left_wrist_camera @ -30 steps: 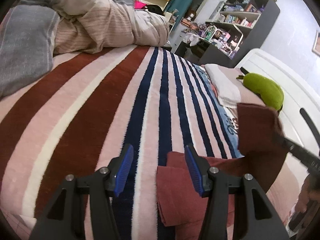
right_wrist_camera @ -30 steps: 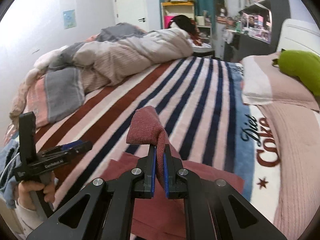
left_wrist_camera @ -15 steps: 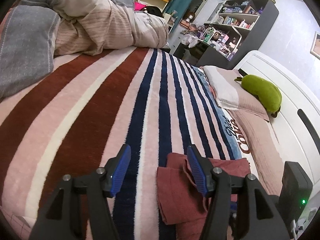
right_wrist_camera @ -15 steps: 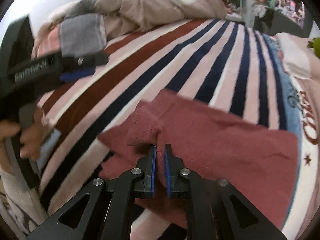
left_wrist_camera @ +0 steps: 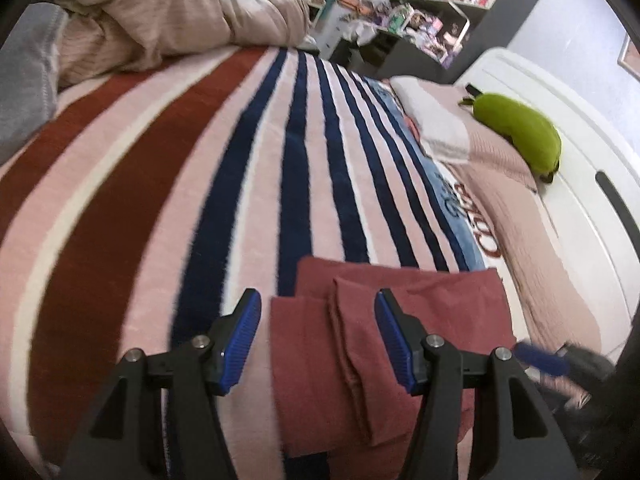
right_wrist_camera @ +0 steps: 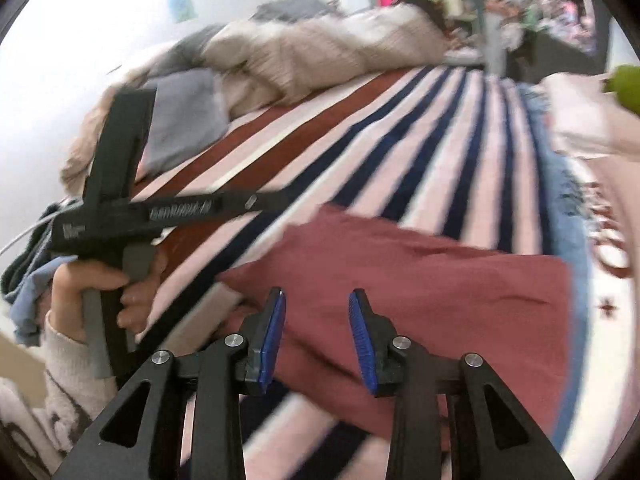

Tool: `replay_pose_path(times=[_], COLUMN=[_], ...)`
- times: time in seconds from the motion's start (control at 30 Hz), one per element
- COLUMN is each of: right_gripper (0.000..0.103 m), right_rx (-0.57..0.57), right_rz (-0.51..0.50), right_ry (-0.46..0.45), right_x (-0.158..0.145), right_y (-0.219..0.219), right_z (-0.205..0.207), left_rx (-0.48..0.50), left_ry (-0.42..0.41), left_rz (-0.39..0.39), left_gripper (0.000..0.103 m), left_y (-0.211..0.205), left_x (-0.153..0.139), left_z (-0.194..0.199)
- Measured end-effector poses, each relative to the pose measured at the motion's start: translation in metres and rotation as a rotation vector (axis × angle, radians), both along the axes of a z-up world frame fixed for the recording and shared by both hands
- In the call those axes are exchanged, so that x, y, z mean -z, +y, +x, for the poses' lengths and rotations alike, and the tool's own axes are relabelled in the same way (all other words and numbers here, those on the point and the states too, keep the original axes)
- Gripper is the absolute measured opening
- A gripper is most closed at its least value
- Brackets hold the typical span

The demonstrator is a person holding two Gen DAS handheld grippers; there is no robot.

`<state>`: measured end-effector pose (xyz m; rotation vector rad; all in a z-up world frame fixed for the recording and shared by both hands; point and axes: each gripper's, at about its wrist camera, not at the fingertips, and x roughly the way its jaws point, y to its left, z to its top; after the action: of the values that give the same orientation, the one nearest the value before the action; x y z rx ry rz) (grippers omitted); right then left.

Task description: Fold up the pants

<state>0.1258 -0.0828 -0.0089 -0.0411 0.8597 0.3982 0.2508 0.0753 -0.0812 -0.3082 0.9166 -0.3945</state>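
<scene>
The dark red pants (left_wrist_camera: 384, 344) lie folded flat on the striped blanket (left_wrist_camera: 224, 184) at the near edge of the bed; they also show in the right wrist view (right_wrist_camera: 432, 280). My left gripper (left_wrist_camera: 316, 336) is open and empty, hovering over the left part of the folded pants. My right gripper (right_wrist_camera: 316, 332) is open and empty just above the near edge of the pants. The left gripper's body (right_wrist_camera: 132, 208) shows in the right wrist view, held in a hand at the left.
A bunched beige and grey duvet (left_wrist_camera: 160, 12) lies at the far end of the bed. A pillow (left_wrist_camera: 472, 140) with a green plush toy (left_wrist_camera: 520, 136) lies at the right by the white headboard. Cluttered shelves (left_wrist_camera: 432, 12) stand beyond the bed.
My right gripper laid the lifted pants fold down over the rest and opened, letting go. The pants now lie flat. My left gripper stayed open and shifted over them.
</scene>
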Motion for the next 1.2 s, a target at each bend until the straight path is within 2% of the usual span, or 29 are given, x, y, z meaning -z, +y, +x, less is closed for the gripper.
replay_pose_path(times=[0.07,0.2,0.23,0.27,0.37,0.5,0.6,0.7,0.8,0.87,0.93,1.0,1.07,1.13,1.2], right_gripper=[0.032,0.032,0.032,0.032,0.034,0.034,0.034,0.034,0.034,0.036,0.038,0.038,0.040,0.043,0.053], right_rx=[0.057,0.166,0.184,0.208,0.251,0.278,0.287,0.309,0.329,0.345,0.352,0.355,0.357,0.362,0.362], right_rz=[0.014,0.072,0.075,0.079,0.097,0.119,0.125,0.139,0.127,0.115,0.113,0.116,0.114,0.109,0.106], right_ry=[-0.022,-0.023,-0.022,-0.021,-0.005,-0.002,-0.015,-0.026,-0.024,-0.018,-0.007,0.006,0.019,0.029,0.036], right_x=[-0.004,-0.003,-0.002,0.001,0.006,0.009,0.008,0.006,0.008,0.012,0.017,0.021,0.025,0.027,0.028], right_y=[-0.021,-0.066,-0.075,-0.084,-0.104,-0.117,-0.122,-0.129,-0.133,-0.134,-0.136,-0.138,-0.139,-0.141,-0.142], right_z=[-0.006,-0.011,-0.011,-0.011,-0.007,-0.003,-0.002,0.002,0.007,0.009,0.009,0.009,0.009,0.010,0.010], left_rx=[0.036,0.093,0.107,0.119,0.113,0.098,0.079,0.061,0.071,0.034,0.006,-0.020,-0.012,-0.008,0.023], left_ry=[0.013,0.049,0.052,0.053,0.033,-0.005,-0.022,-0.015,0.006,0.007,-0.005,-0.005,0.018,0.045,0.062], left_rz=[0.039,0.052,0.057,0.064,0.093,0.046,0.049,0.100,0.174,0.246,0.269,0.208,0.131,0.121,0.064], left_gripper=[0.054,0.043,0.035,0.023,0.007,0.003,0.003,0.003,0.005,0.027,0.041,0.049,0.066,0.068,0.068], left_y=[-0.013,-0.029,-0.033,-0.036,-0.038,-0.026,-0.021,-0.020,-0.024,-0.023,-0.016,-0.001,0.008,0.007,0.002], left_x=[0.006,0.015,0.017,0.018,0.016,0.005,0.001,0.003,0.010,0.012,0.011,0.007,0.008,0.012,0.015], left_z=[0.001,0.002,0.002,0.002,0.000,-0.004,-0.005,-0.004,-0.003,-0.003,-0.003,-0.003,-0.002,0.000,0.003])
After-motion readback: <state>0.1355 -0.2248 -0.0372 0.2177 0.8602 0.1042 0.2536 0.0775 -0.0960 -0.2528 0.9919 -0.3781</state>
